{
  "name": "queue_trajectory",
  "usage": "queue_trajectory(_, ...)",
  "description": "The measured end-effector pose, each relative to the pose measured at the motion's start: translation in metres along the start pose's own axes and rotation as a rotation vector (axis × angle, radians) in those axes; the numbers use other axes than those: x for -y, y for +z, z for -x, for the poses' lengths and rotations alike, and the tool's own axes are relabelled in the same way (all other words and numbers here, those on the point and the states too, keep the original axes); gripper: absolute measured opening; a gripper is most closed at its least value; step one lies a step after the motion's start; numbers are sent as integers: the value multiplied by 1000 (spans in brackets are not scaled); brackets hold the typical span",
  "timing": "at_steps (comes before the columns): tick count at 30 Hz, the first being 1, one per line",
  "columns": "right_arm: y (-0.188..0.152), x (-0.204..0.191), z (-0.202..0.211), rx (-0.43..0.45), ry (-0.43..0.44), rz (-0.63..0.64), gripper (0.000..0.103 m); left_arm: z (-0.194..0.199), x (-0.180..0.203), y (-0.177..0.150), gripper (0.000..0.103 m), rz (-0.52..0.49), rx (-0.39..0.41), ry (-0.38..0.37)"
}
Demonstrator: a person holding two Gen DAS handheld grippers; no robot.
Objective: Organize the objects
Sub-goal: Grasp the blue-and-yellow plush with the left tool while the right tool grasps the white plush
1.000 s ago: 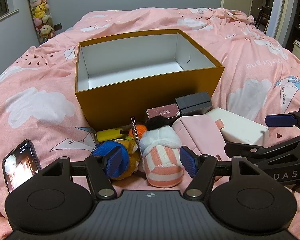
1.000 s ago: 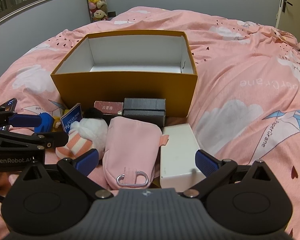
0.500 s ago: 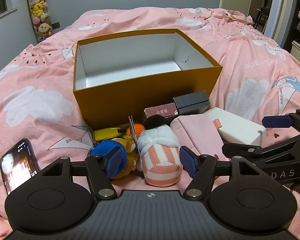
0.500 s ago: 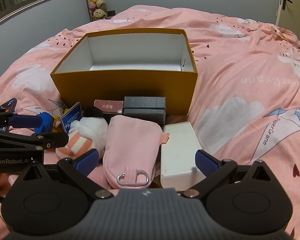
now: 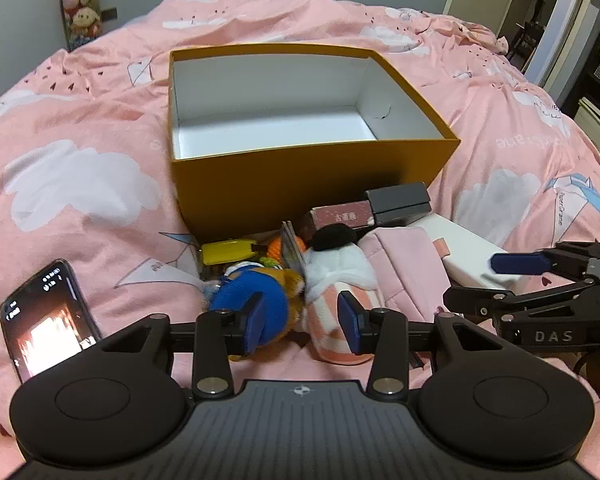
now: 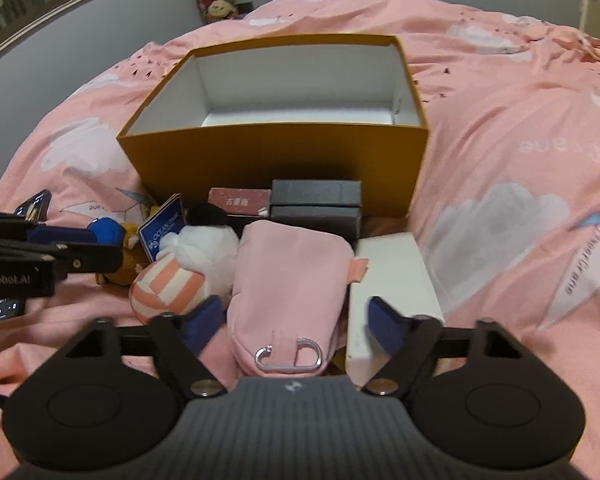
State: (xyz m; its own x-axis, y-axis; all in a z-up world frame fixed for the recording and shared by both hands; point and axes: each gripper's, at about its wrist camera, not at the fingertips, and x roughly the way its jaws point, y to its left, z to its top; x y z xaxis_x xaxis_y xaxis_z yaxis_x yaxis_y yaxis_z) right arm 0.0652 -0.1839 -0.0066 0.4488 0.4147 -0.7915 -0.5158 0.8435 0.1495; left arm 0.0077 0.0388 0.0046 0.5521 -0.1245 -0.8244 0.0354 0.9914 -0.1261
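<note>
1. Pile of small things on the bed (image 5: 80, 128), right against the near wall of an open box (image 5: 300, 168) with nothing inside it.
2. Pouch (image 6: 288, 280): soft pink fabric, light, likely to sag; best pinched across the body near the clip end, not by the metal clip (image 6: 288, 356).
3. Slipper (image 5: 340, 304): plush, striped, squashy; grips easily across the toe and should survive a hard squeeze.
4. Blue toy (image 5: 252, 300) just left of it, touching; soft too, probably a plush, though partly hidden.
5. White box (image 6: 392, 280) and dark box (image 6: 316, 200): stiff, smooth, likelier to slip.
6. Left gripper (image 5: 302, 320): low, level, aimed at the box; jaws partly apart, one pad over the toy, the other over the slipper, nothing clamped.
7. Right gripper (image 6: 292, 320): same low forward pose, jaws wide, straddling the pouch end; contact hard to judge through the blur, so no grasp claimed.
</note>
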Motion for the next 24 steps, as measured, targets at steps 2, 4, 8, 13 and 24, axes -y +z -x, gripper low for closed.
queue_trajectory(2, 7, -1, -5, -28, 39, 8, 64, 1, -8, 9, 49, 10, -16, -14)
queue_trajectory(4, 16, -1, -11, -50, 78, 4, 61, -1, -15, 20, 49, -4, -43, -23)
queue_trajectory(8, 38, -6, -25, -104, 172, -14, 56, -17, -26, 41, 51, -38, -161, -56)
queue_trajectory(13, 55, -21, -49, -184, 250, -9, 55, -44, -37, 60, 56, -54, -308, -97)
queue_trajectory(24, 65, -48, -89, -310, 247, 86, 65, -86, -27, 81, 64, -176, -553, -156)
